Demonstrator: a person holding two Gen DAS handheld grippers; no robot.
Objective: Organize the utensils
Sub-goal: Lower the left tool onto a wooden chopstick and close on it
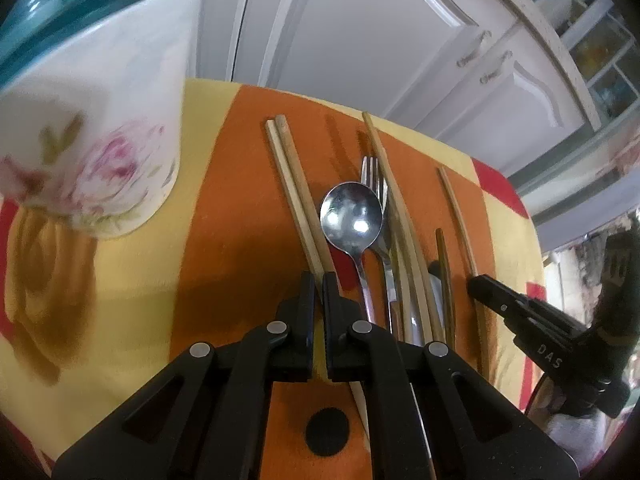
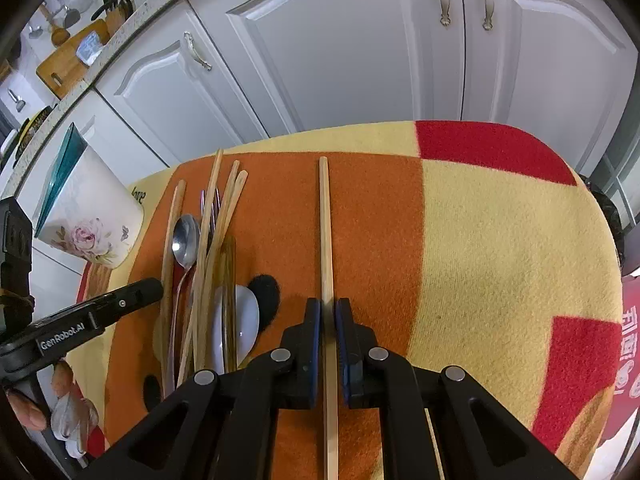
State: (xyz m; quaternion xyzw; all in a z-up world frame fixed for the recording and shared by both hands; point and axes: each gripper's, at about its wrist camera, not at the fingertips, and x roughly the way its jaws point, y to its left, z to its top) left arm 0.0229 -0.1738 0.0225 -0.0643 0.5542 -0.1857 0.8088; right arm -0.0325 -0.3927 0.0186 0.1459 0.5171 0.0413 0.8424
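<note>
Loose utensils lie on an orange, yellow and red cloth. My left gripper is shut on the near part of a pair of wooden chopsticks at the left of the pile. Right of them lie a steel spoon, a fork and more chopsticks. My right gripper is shut on a single chopstick that lies apart, right of the pile. A white spoon sits under the pile's near end. Each gripper shows in the other's view: the right gripper, the left gripper.
A tall white cup with a pink flower print stands on the cloth left of the pile, seen also in the right wrist view as the cup. White cabinet doors rise just behind the far edge. The yellow and red cloth spreads to the right.
</note>
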